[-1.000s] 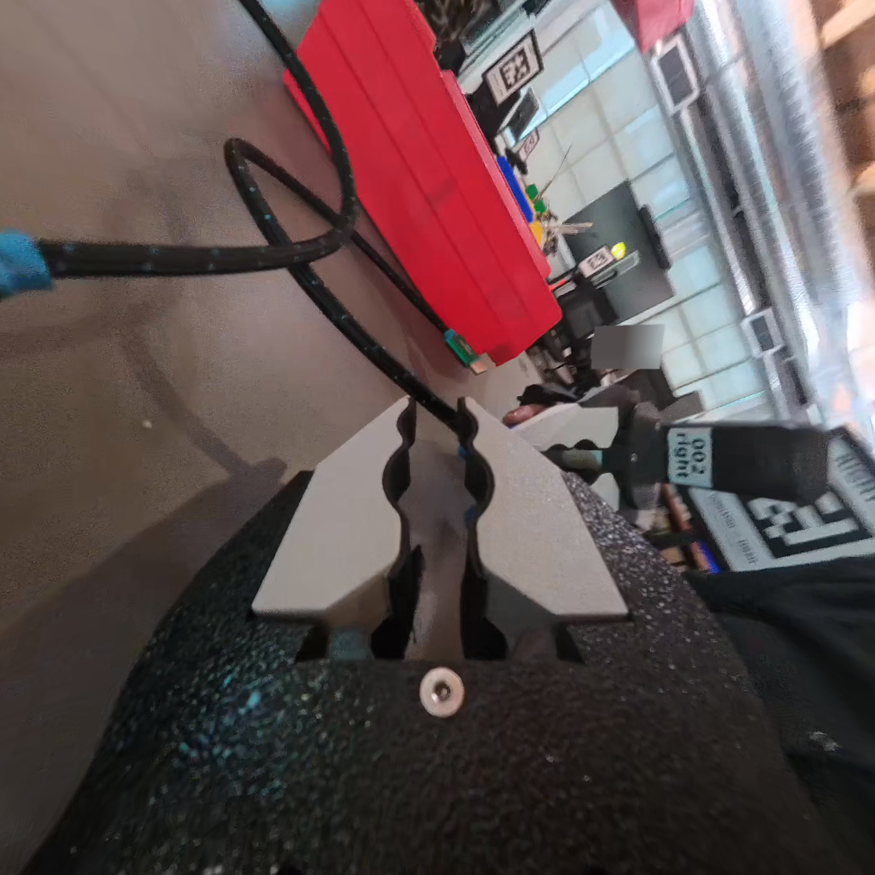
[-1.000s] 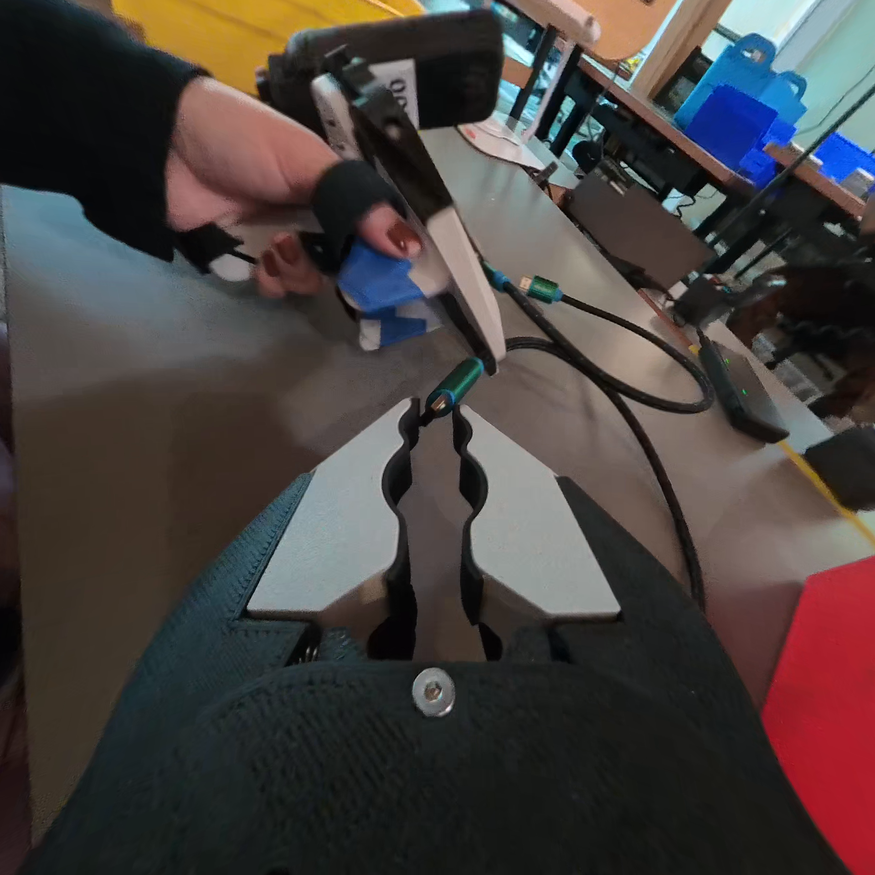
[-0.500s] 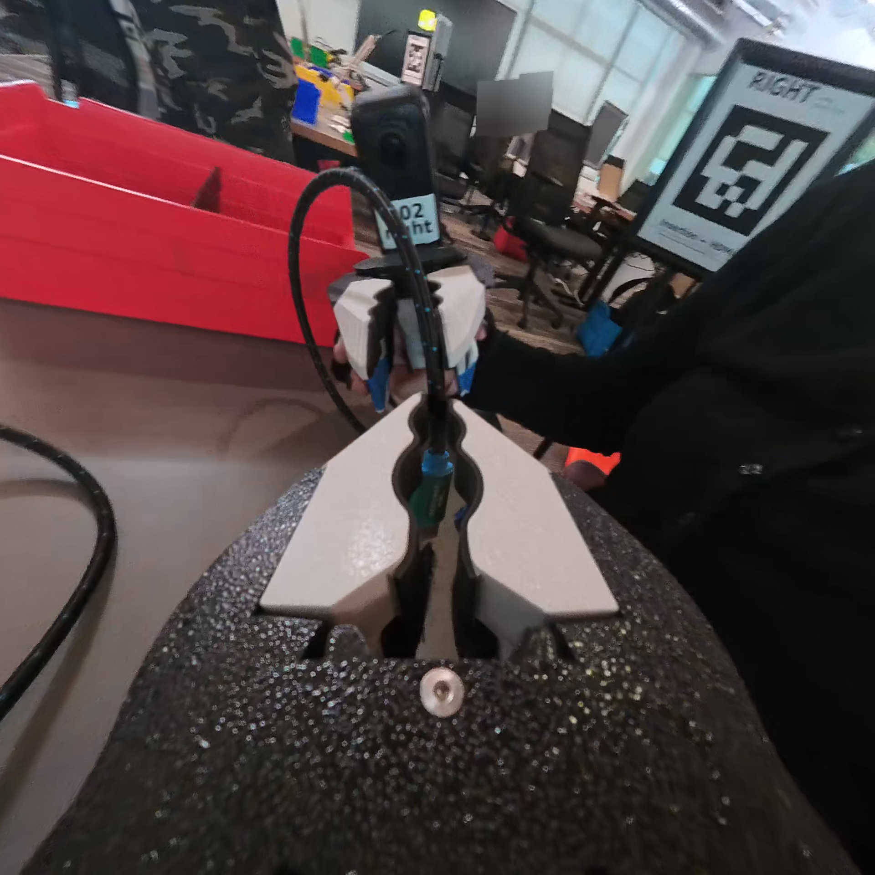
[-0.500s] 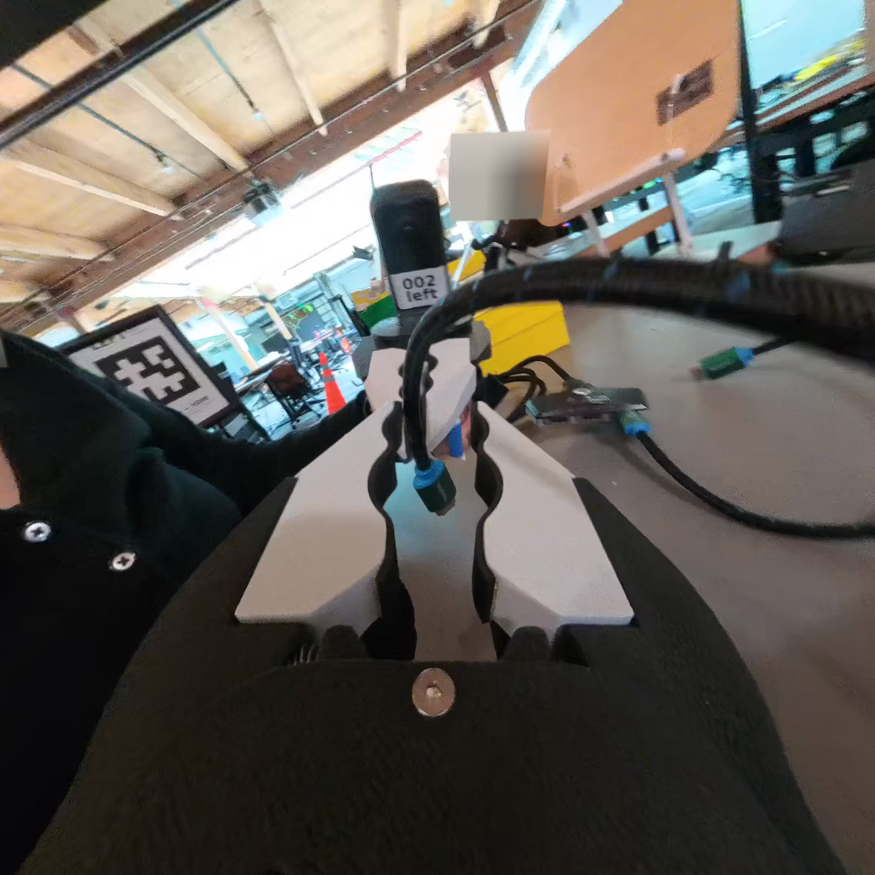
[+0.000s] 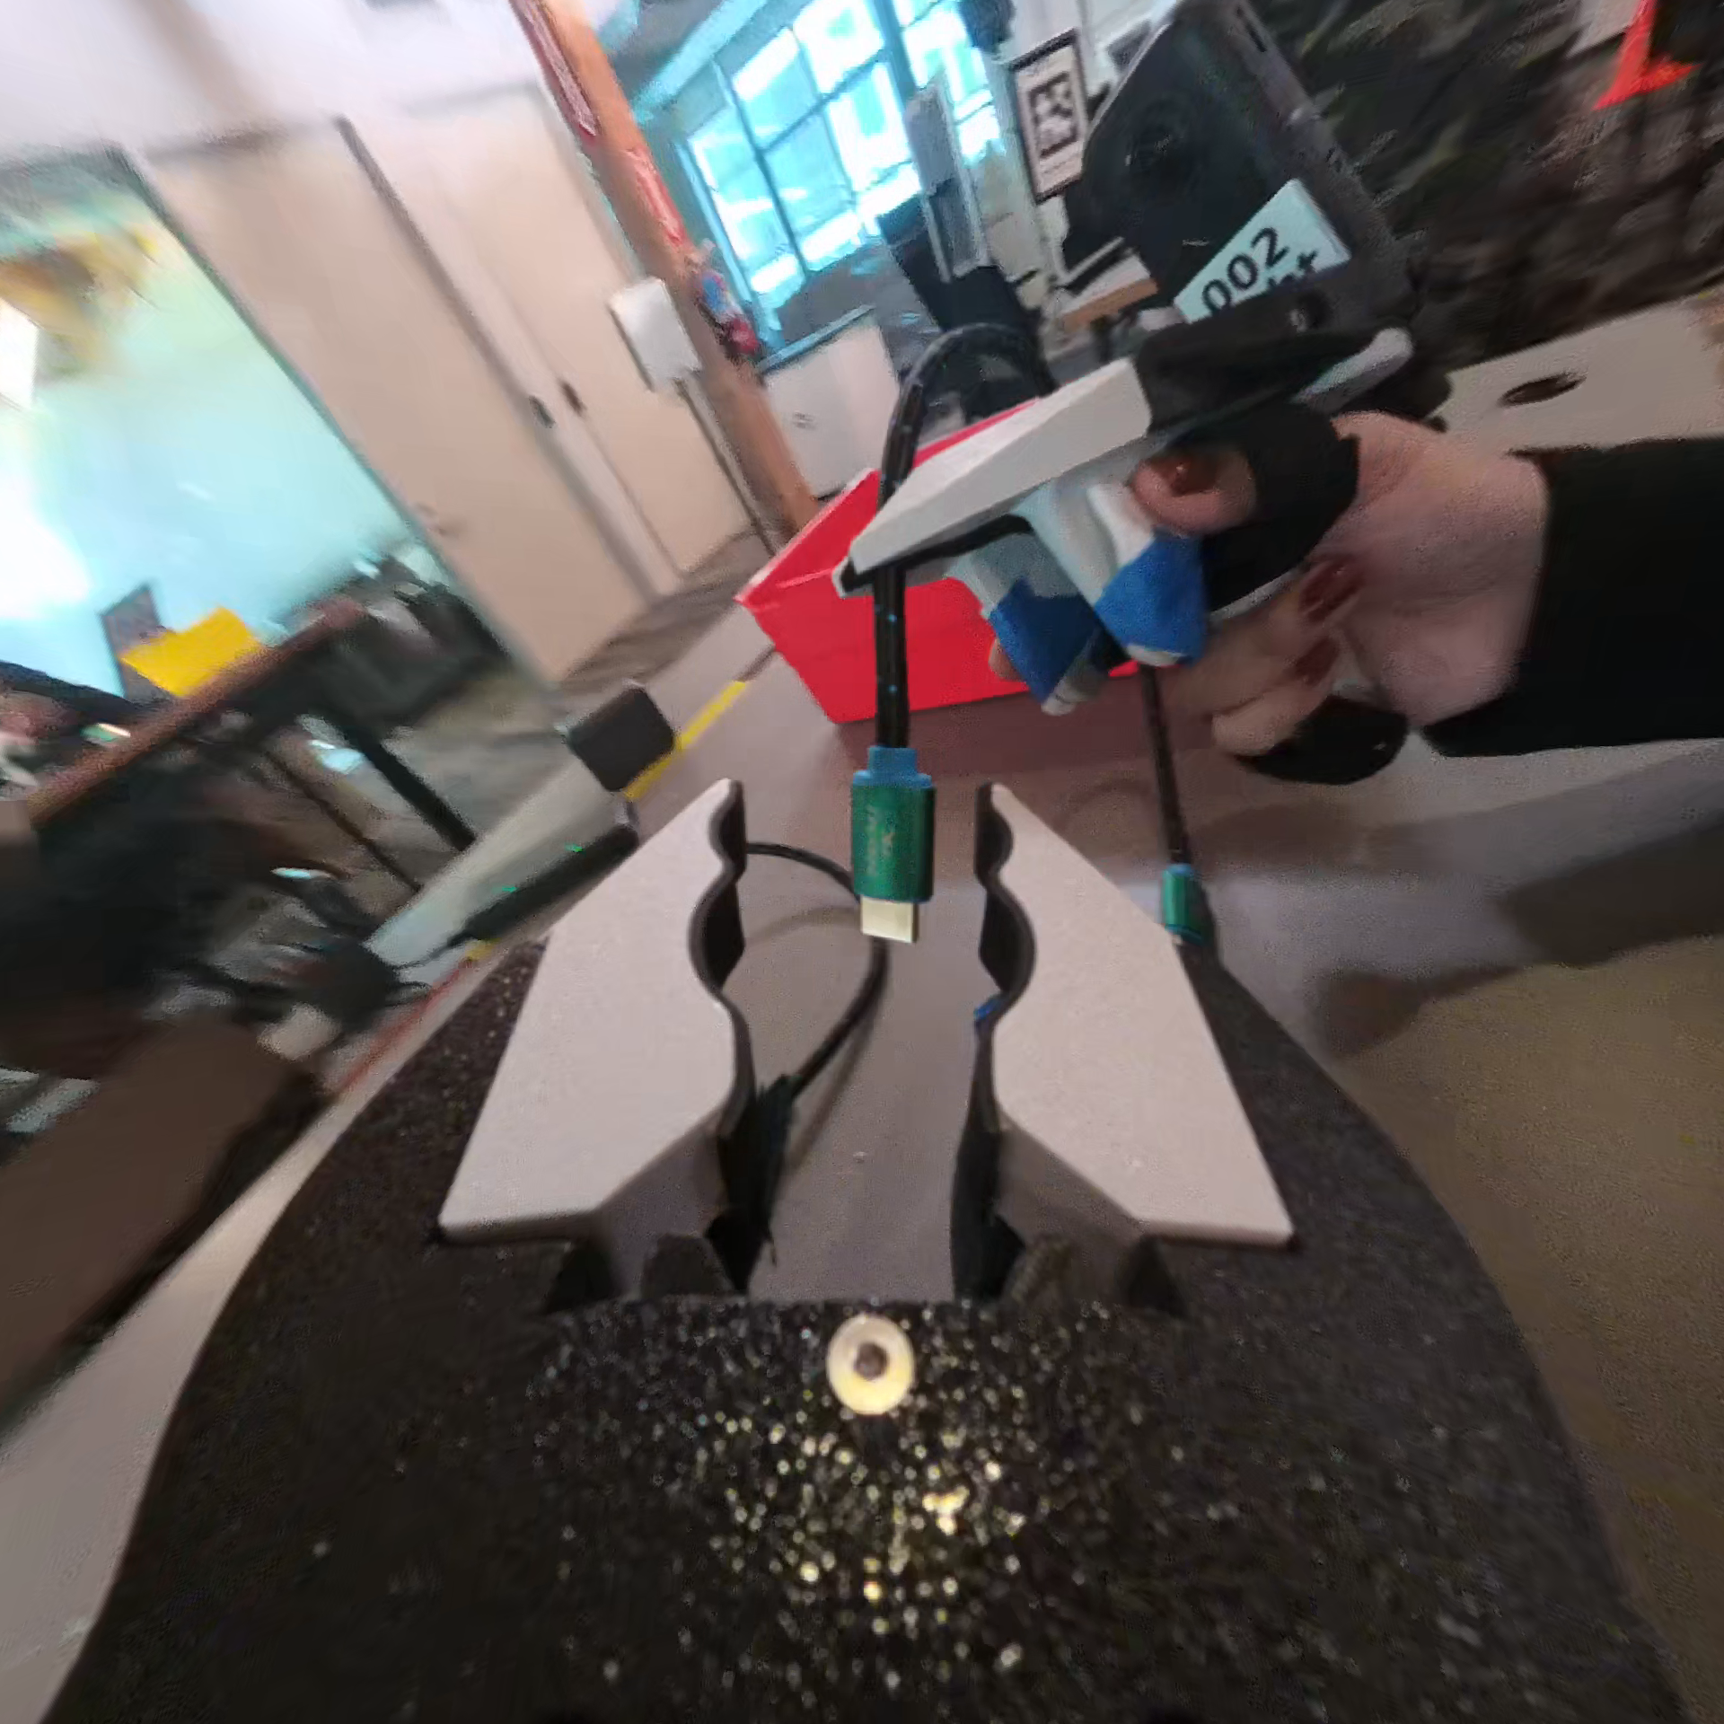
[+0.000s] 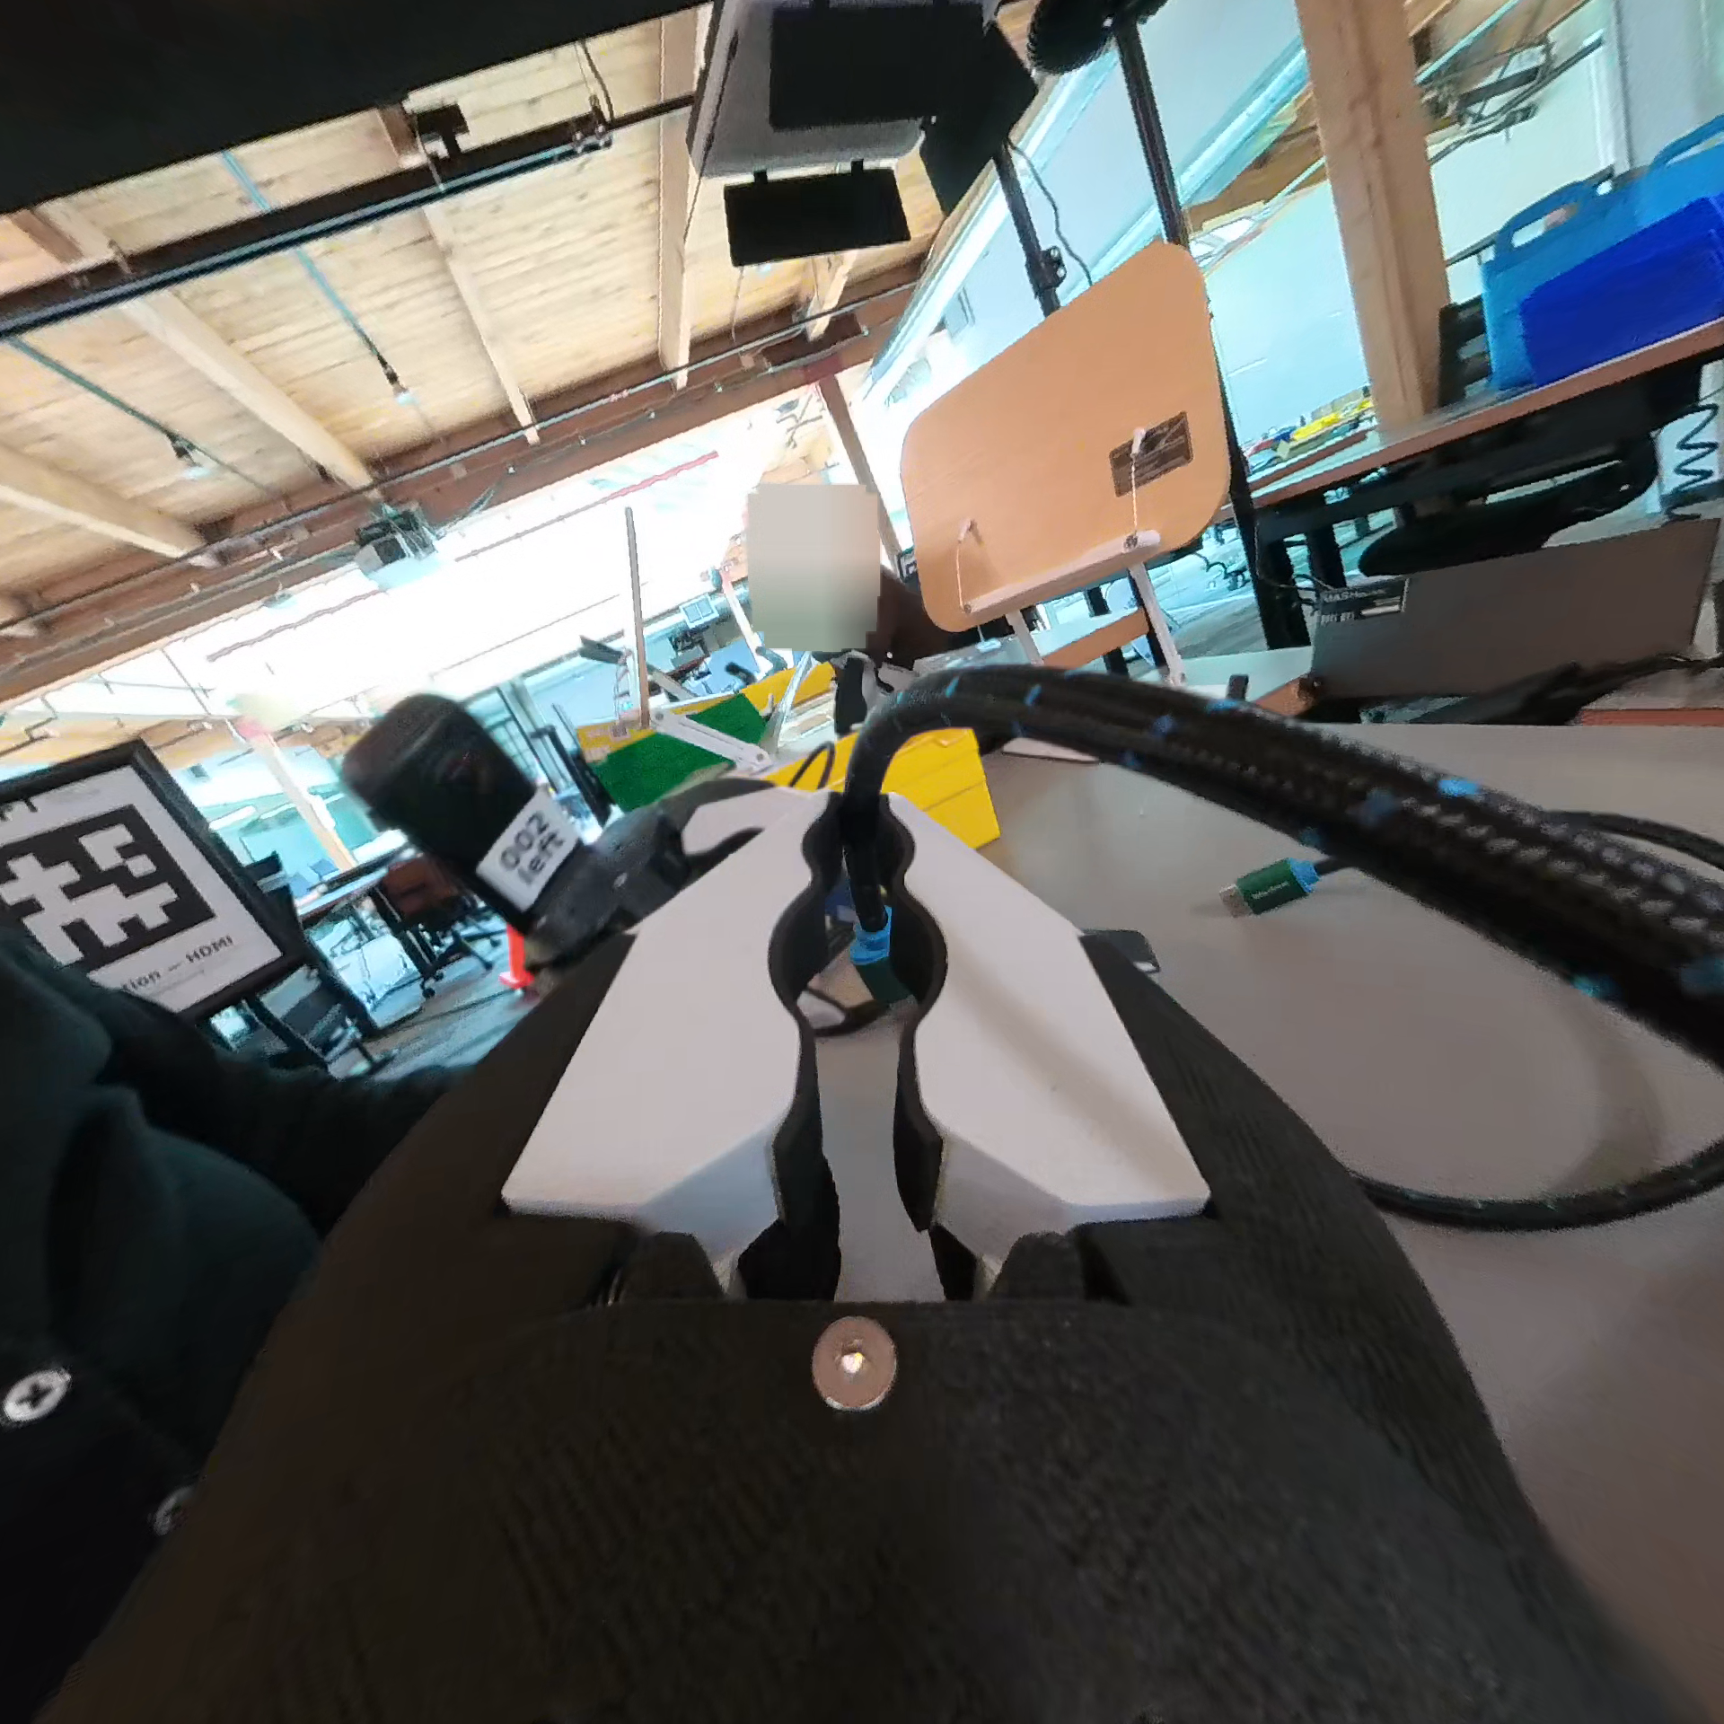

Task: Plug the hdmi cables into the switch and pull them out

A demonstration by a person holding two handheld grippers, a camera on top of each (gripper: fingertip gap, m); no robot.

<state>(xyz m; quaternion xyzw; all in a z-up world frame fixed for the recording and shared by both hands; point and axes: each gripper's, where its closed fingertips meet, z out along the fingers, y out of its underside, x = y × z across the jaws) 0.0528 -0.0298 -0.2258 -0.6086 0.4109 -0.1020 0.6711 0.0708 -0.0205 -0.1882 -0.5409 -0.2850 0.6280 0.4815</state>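
In the left wrist view my left gripper (image 5: 858, 793) is open, its fingers spread wide. A green HDMI plug (image 5: 891, 849) with a blue collar hangs between them and touches neither pad. It hangs from a black braided cable (image 5: 888, 653) that my right gripper (image 5: 896, 550) pinches just above. In the right wrist view my right gripper (image 6: 858, 812) is shut on that cable (image 6: 863, 840), with the plug (image 6: 877, 975) below the pads. A dark flat switch (image 5: 522, 896) with green lights lies blurred at the left.
A second green plug (image 5: 1180, 900) lies on the grey table (image 5: 1493, 1073); it also shows in the right wrist view (image 6: 1269, 886). A red bin (image 5: 840, 634) stands behind. A yellow box (image 6: 942, 784) sits at the far edge. A thick cable loop (image 6: 1306, 793) crosses close on the right. One gripper's finger ends stand about 4 centimetres off the other's.
Half a second ago my left gripper was shut on the plug with the right one open around the cable. Now the right has shut on the cable and the left has opened and let go.
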